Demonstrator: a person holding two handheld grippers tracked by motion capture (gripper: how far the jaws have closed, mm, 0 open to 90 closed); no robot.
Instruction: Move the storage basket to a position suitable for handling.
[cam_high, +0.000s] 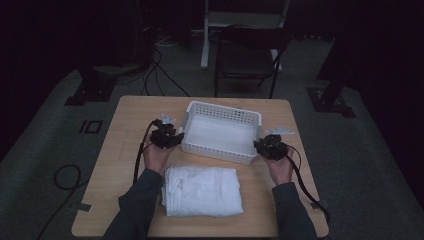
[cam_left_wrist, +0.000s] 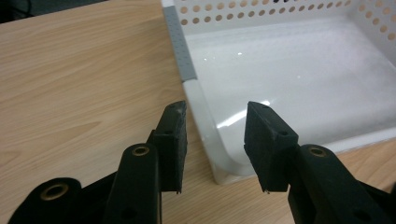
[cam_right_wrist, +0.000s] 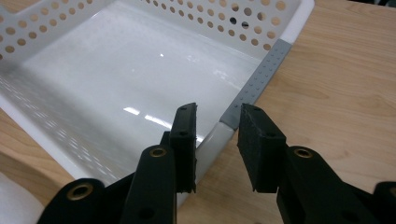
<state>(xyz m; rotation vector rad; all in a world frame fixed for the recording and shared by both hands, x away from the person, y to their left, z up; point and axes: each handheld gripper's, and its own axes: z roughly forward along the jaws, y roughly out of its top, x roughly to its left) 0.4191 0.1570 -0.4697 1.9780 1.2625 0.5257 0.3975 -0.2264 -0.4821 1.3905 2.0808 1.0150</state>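
Observation:
A white perforated basket (cam_high: 225, 106) stands on the far half of the wooden table (cam_high: 125, 150). A folded white towel (cam_high: 202, 192) lies in front of it, between the person's forearms. My left gripper (cam_high: 179, 138) is at the basket's left end. In the left gripper view its jaws (cam_left_wrist: 215, 112) straddle the basket's rim (cam_left_wrist: 180, 42) with a gap on each side, so it is open. My right gripper (cam_high: 259, 146) is at the basket's right end. In the right gripper view (cam_right_wrist: 217, 112) its pads sit close against the rim (cam_right_wrist: 266, 70).
A dark chair (cam_high: 247, 55) and a white stand leg (cam_high: 204, 35) are behind the table on the grey floor. Cables (cam_high: 65, 177) lie on the floor to the left. A corner of the towel (cam_right_wrist: 14, 205) shows at the lower left of the right gripper view.

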